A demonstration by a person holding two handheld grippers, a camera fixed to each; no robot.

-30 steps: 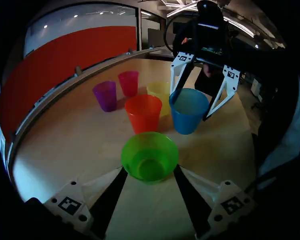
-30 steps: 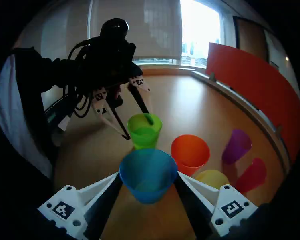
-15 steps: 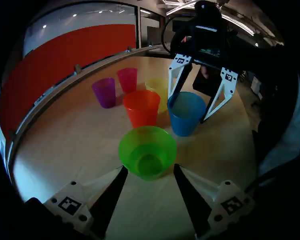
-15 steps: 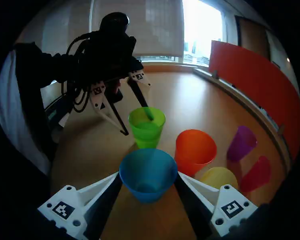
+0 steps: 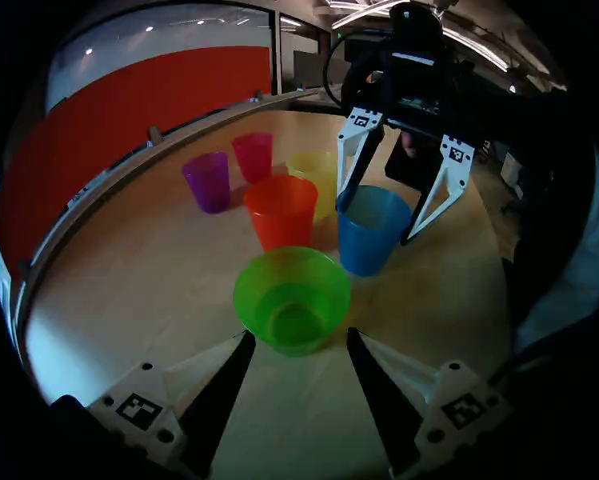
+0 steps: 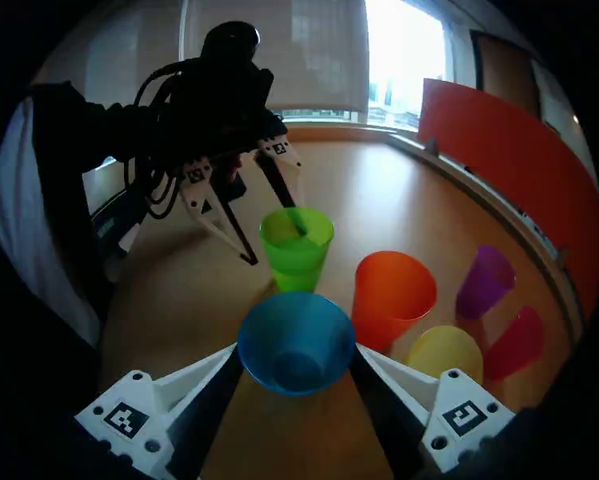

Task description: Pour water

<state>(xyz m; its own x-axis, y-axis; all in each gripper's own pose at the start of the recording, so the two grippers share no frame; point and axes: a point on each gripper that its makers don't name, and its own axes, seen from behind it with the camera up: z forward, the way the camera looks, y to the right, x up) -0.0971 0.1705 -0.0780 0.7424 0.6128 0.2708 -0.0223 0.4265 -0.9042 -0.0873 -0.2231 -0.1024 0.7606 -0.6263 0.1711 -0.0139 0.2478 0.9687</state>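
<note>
The left gripper (image 5: 297, 340) pinches the green cup (image 5: 291, 296) low on its wall, one finger on either side, which leaves the rim free for pouring; the right gripper (image 6: 297, 352) clamps the blue cup (image 6: 297, 340) the same way. Both cups are upright, mouths up, near each other but apart over the middle of the wooden table (image 5: 123, 272); that looks like the set-up for tipping one into the other. I cannot tell whether either holds water, nor whether their bases rest on the wood. The orange cup (image 5: 281, 210) stands just beyond them; the yellow cup (image 5: 317, 180), purple cup (image 5: 207, 180) and pink cup (image 5: 253, 156) stand farther back, out of the way of the grasped pair. Neither held cup is tilted, so I judge pouring not yet begun.
</note>
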